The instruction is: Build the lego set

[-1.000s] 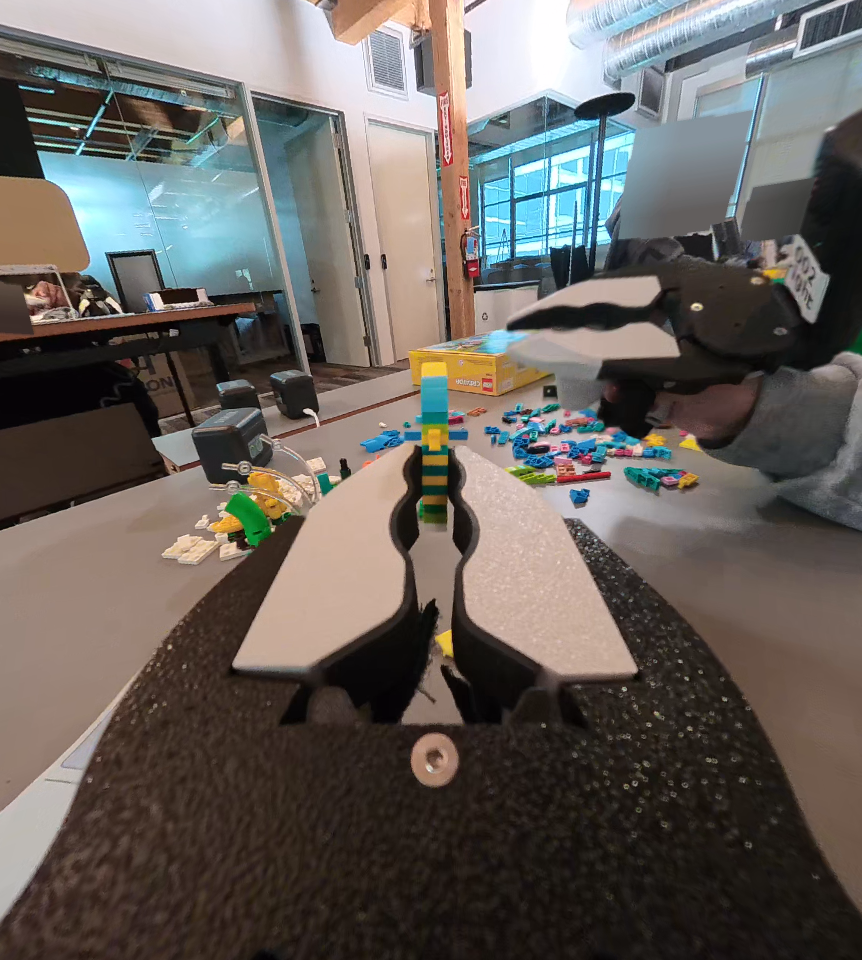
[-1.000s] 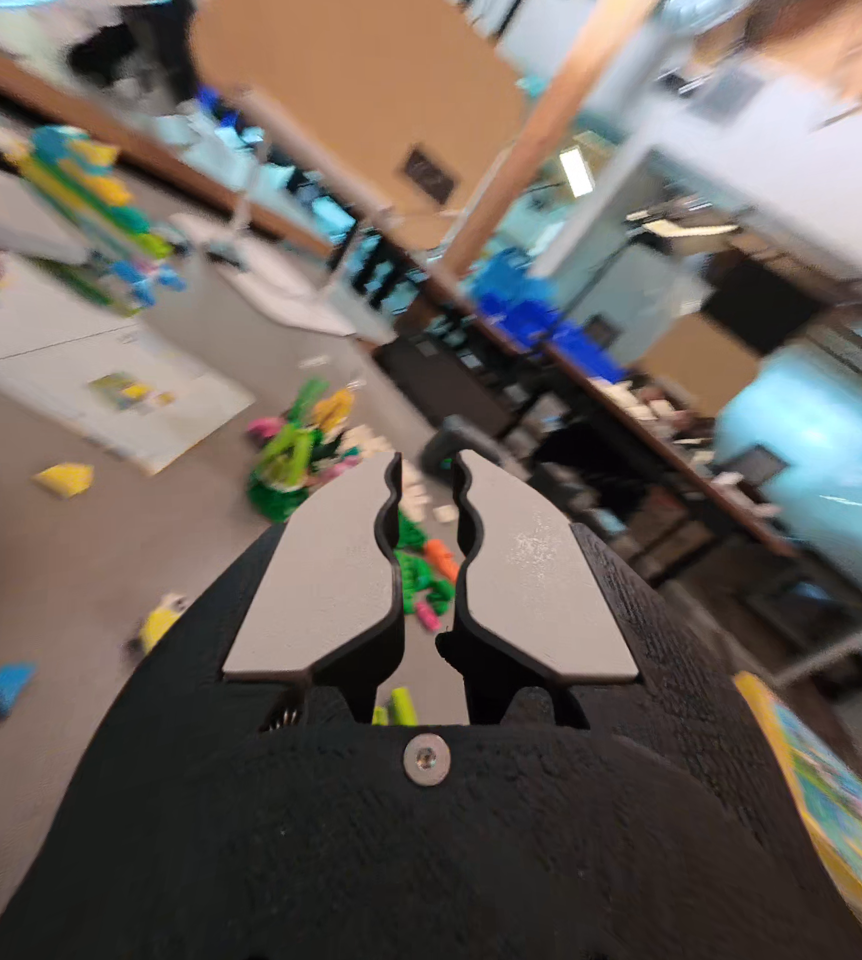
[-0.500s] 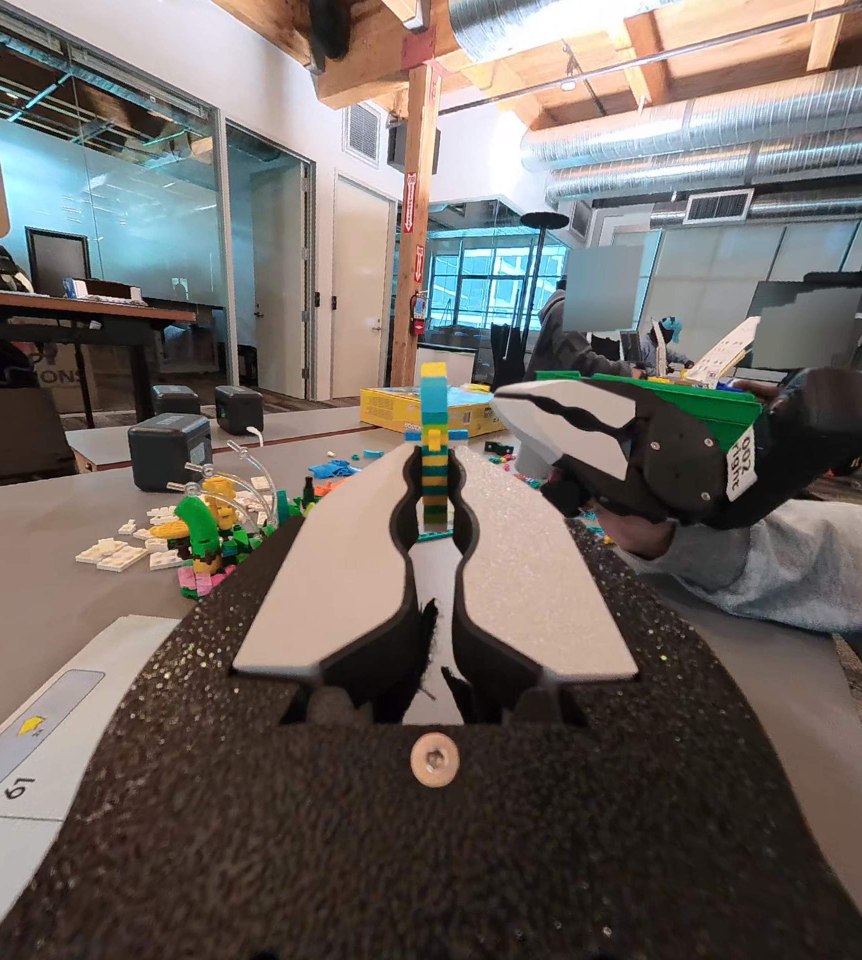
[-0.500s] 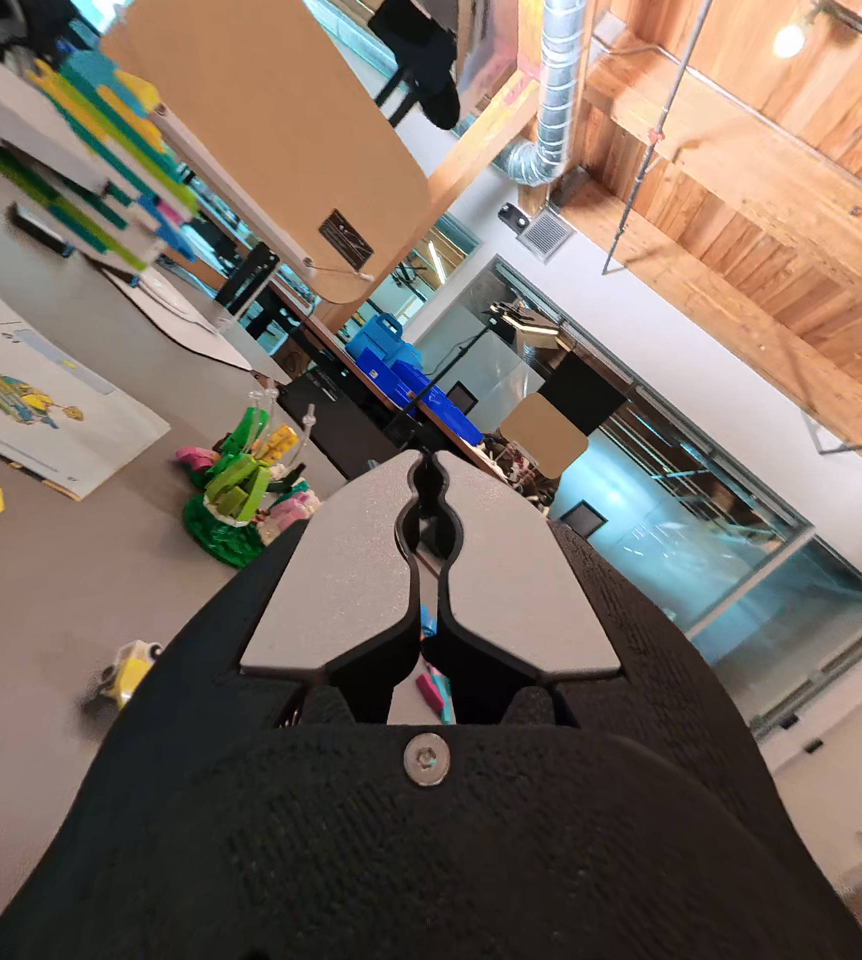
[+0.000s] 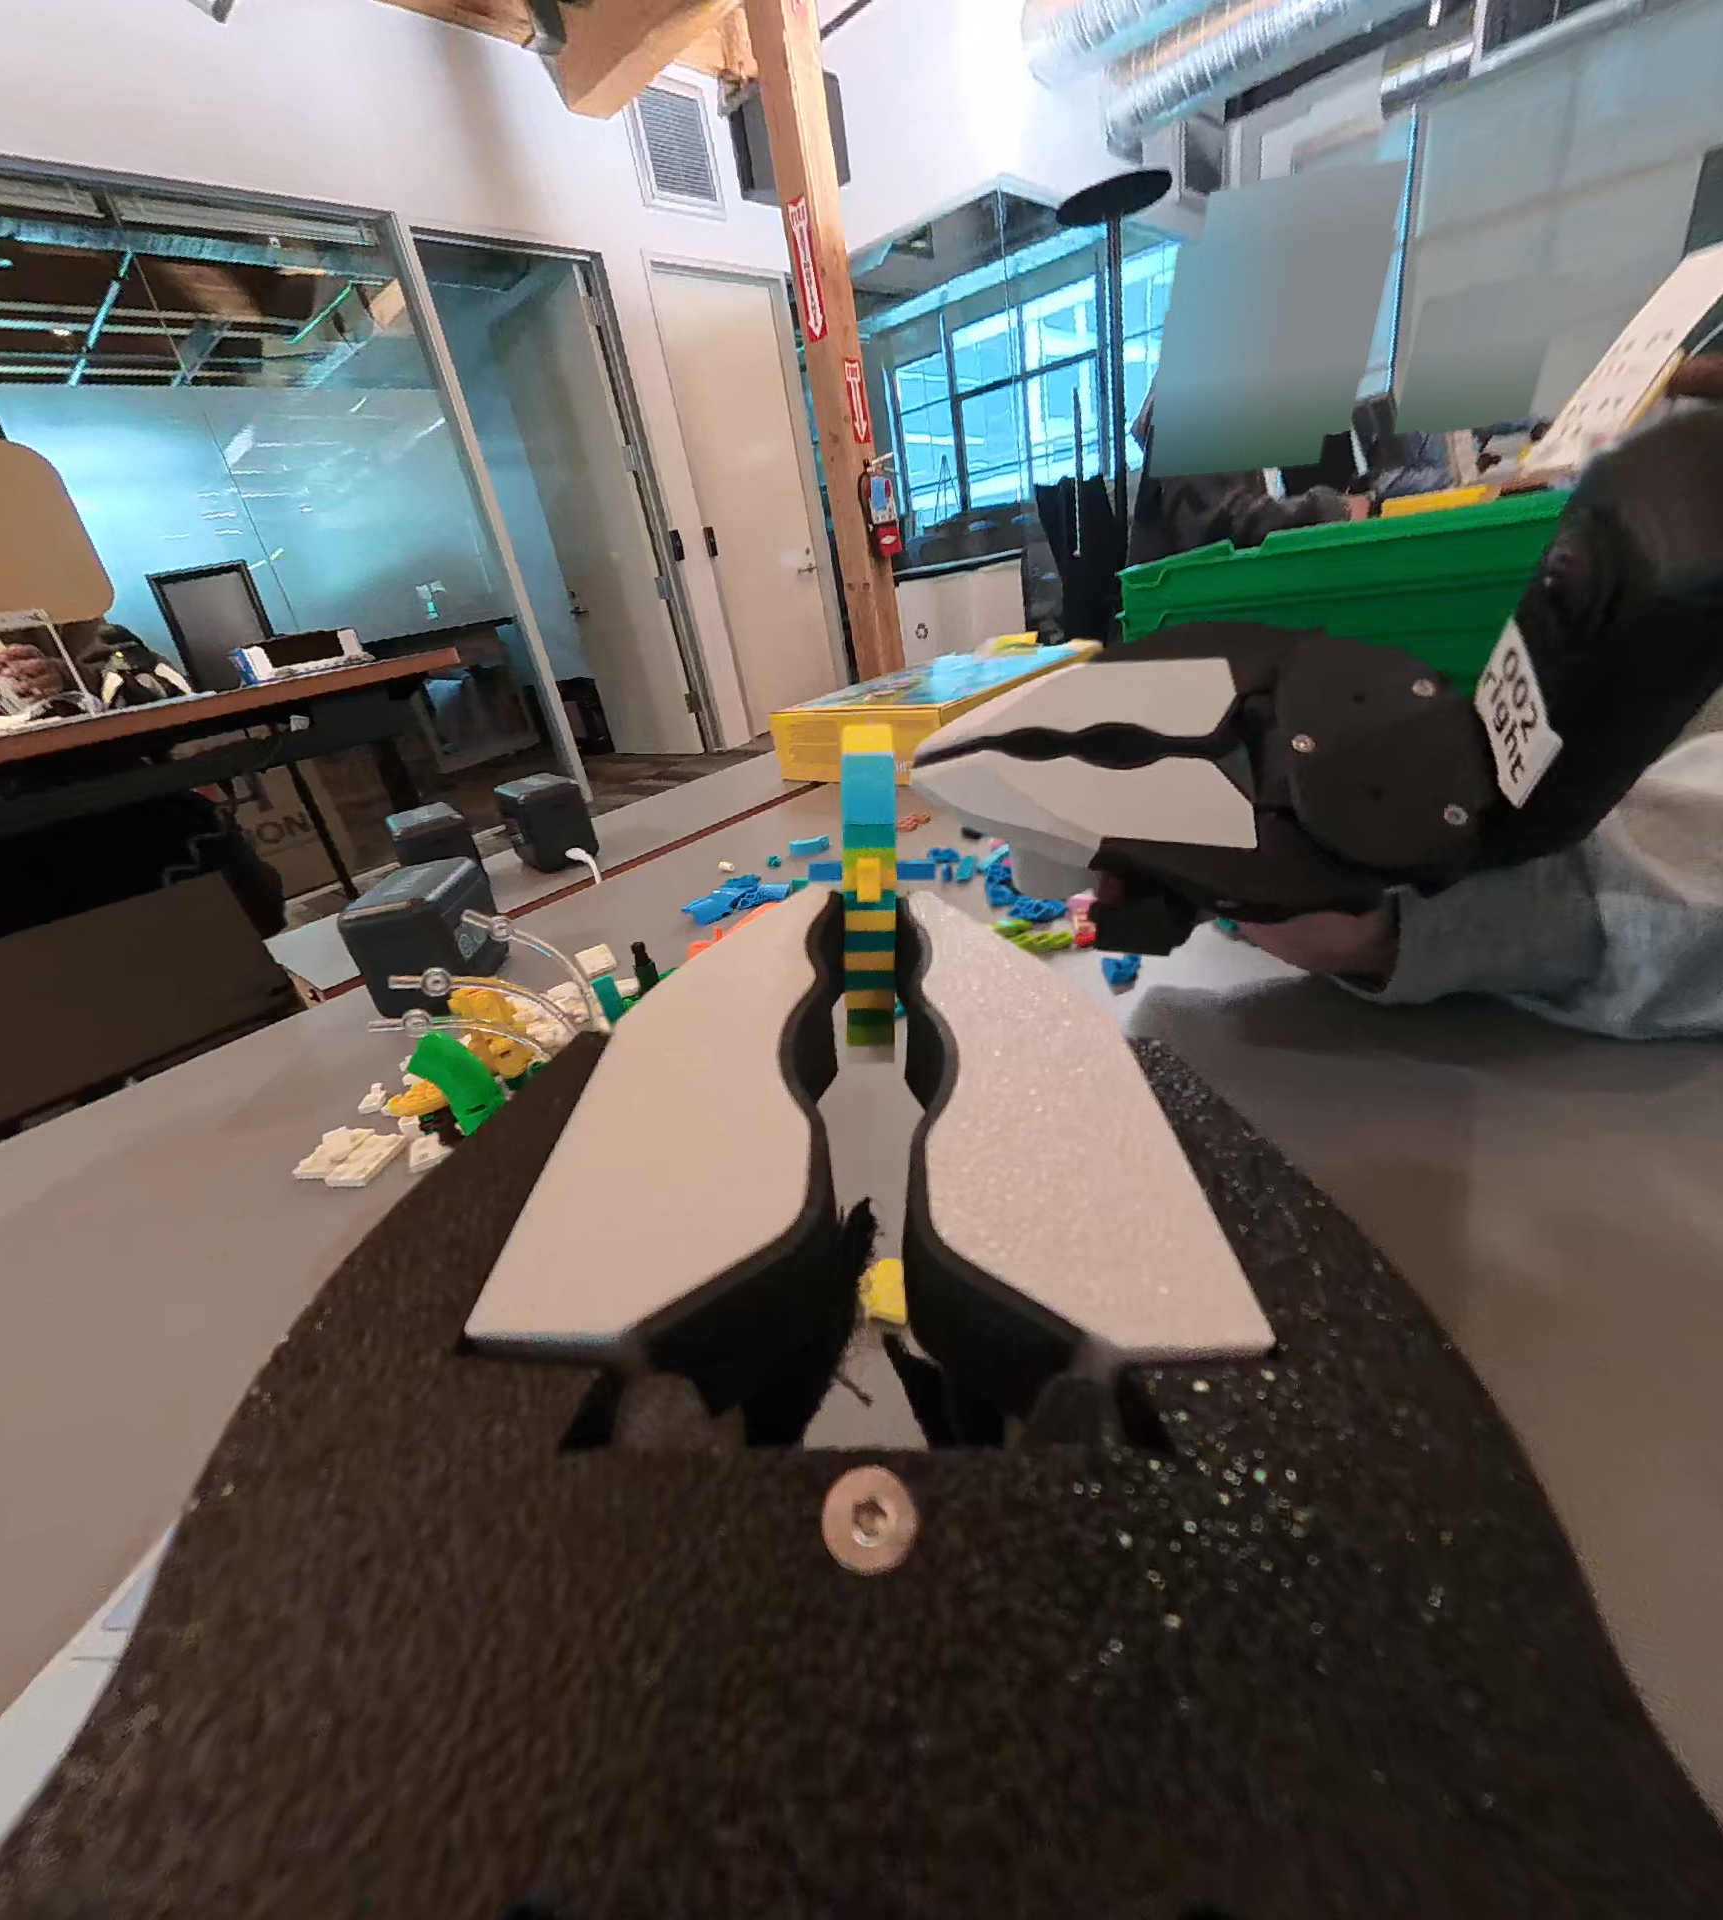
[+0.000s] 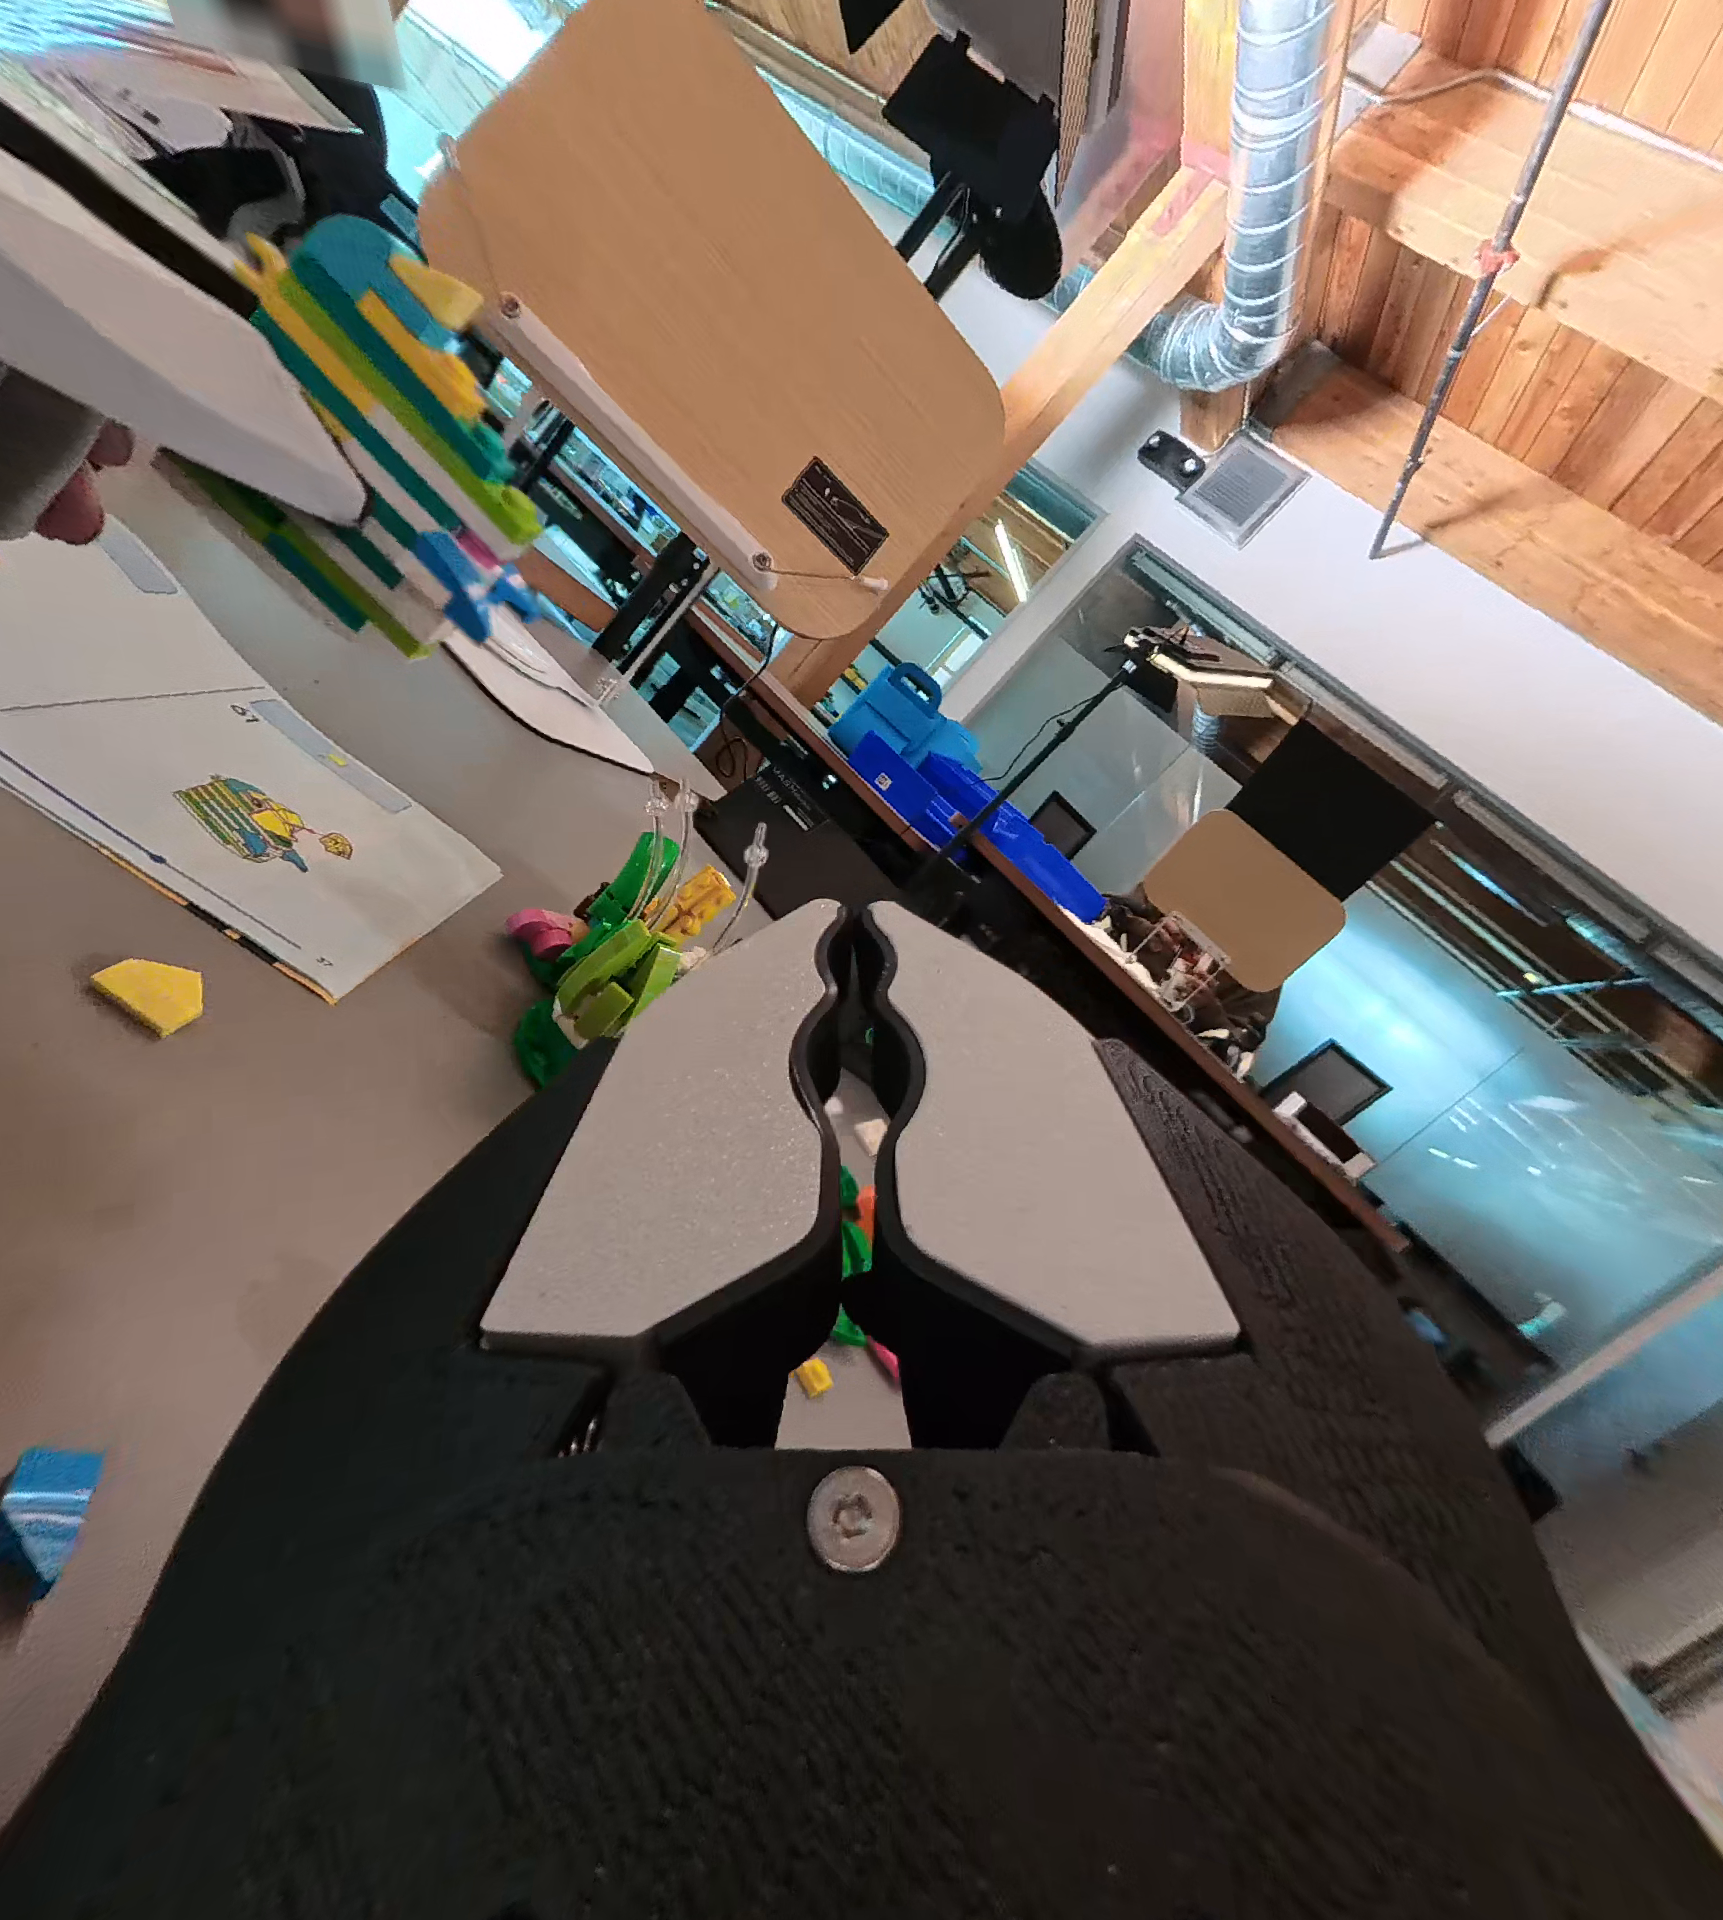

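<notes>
My left gripper (image 5: 867, 920) is shut on a tall striped lego build (image 5: 867, 800) of teal, yellow and green layers and holds it upright above the grey table (image 5: 1459, 1195). My right gripper (image 5: 930, 758) comes in from the right, its jaws closed, with its tips just beside the top of the build. In the right wrist view my right gripper (image 6: 857, 914) is shut and I see no piece between its fingers. There the striped build (image 6: 389, 416) sits upper left, held by a left gripper finger (image 6: 109, 343).
An open instruction booklet (image 6: 213, 810), a yellow piece (image 6: 150, 992) and a blue piece (image 6: 41, 1507) lie on the table. A small green plant build (image 6: 608, 966) stands ahead. Loose pieces (image 5: 753, 894), white plates (image 5: 358, 1153), a yellow box (image 5: 919, 707) and a green crate (image 5: 1335, 582) lie farther off. One gripper's finger ends stand about 10 cm off the other's.
My right gripper has gone from open to shut and has moved to the top of the striped build. My left gripper still holds the build.
</notes>
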`<action>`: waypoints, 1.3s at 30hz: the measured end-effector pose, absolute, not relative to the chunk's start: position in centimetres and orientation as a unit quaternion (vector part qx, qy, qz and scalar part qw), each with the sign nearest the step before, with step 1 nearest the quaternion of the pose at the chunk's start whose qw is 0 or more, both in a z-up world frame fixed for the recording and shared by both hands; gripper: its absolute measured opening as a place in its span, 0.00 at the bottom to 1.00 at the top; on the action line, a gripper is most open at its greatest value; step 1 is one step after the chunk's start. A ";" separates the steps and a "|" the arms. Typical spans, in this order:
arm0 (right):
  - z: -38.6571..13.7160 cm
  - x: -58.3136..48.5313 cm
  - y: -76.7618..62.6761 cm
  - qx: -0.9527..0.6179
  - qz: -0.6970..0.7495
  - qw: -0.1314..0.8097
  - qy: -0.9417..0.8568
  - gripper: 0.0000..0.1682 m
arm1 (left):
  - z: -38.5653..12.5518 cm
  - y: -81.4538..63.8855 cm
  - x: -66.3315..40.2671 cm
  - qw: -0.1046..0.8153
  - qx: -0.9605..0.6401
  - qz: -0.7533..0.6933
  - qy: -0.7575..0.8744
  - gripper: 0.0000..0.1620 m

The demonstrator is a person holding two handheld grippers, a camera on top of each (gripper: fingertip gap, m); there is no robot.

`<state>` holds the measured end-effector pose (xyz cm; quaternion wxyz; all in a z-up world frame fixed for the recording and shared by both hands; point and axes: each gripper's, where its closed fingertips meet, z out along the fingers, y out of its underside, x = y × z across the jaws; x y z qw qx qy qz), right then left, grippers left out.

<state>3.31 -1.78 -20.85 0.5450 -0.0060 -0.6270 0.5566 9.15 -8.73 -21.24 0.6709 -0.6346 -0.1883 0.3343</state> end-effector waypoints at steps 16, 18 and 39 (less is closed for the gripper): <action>-21.7 2.3 -2.8 0.013 0.573 0.511 -0.641 0.00 | -21.4 -6.0 10.2 0.642 -0.654 0.374 -0.143 0.05; -21.8 2.4 -3.2 0.023 0.578 0.503 -0.642 0.00 | -20.9 -5.7 10.4 0.655 -0.636 0.370 -0.169 0.05; -21.6 2.1 -2.8 0.003 0.605 0.474 -0.640 0.00 | -20.9 -6.1 10.5 0.677 -0.622 0.345 -0.187 0.05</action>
